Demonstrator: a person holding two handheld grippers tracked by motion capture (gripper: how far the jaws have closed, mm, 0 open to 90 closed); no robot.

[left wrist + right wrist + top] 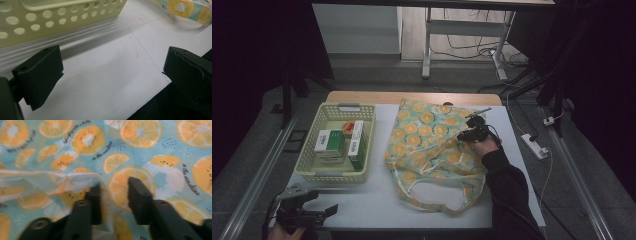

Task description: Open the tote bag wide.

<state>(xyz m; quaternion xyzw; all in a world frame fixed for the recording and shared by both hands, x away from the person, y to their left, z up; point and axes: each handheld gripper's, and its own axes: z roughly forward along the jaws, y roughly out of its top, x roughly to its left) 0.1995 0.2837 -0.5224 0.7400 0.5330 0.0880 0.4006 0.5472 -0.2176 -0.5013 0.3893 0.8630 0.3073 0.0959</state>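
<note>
Lab-like recording room, white table (362,200), dark drapes, floor cables (472,50), power strip (535,146), desk frame (462,30)

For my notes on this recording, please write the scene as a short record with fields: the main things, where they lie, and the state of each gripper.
bag: fruit-print bag lies flat on the table, handles toward the person
basket: pale yellow basket left of the bag, holding boxes
right gripper: right gripper over the bag's right part, jaws partly open, a fold of the cloth at one jaw; grip not certain
left gripper: left gripper open, nothing between its jaws, low over the bare table near the basket
</note>
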